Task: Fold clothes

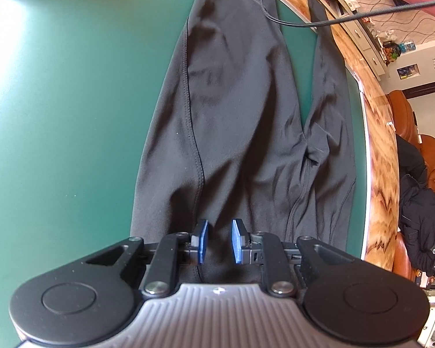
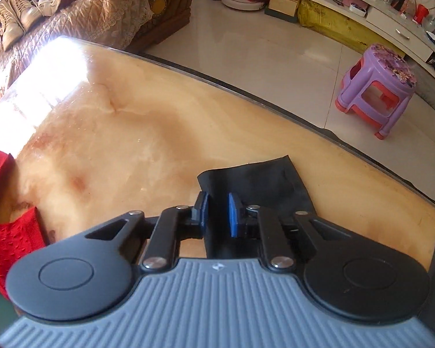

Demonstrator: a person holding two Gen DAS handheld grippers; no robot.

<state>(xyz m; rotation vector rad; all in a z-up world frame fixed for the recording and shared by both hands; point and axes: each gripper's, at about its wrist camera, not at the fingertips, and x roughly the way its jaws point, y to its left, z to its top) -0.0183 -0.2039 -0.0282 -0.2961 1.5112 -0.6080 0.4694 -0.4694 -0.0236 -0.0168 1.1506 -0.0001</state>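
Black trousers [image 1: 232, 110] lie flat on a green mat [image 1: 72, 101], legs stretching away from me, one leg near the mat's right edge. My left gripper [image 1: 219, 239] hovers over the near waist end, blue pads apart, nothing between them. In the right wrist view, a black trouser-leg end [image 2: 261, 179] lies on the marble table [image 2: 130, 133]. My right gripper [image 2: 217, 213] is over that cloth end with its blue pads apart; cloth lies beneath the gap, not pinched.
A black cable [image 1: 304, 23] crosses the far trousers. A red garment [image 2: 8, 232] lies at the table's left. A purple stool [image 2: 374, 87] stands on the floor beyond the table edge. A dark jacket [image 1: 423, 232] hangs on an orange chair at right.
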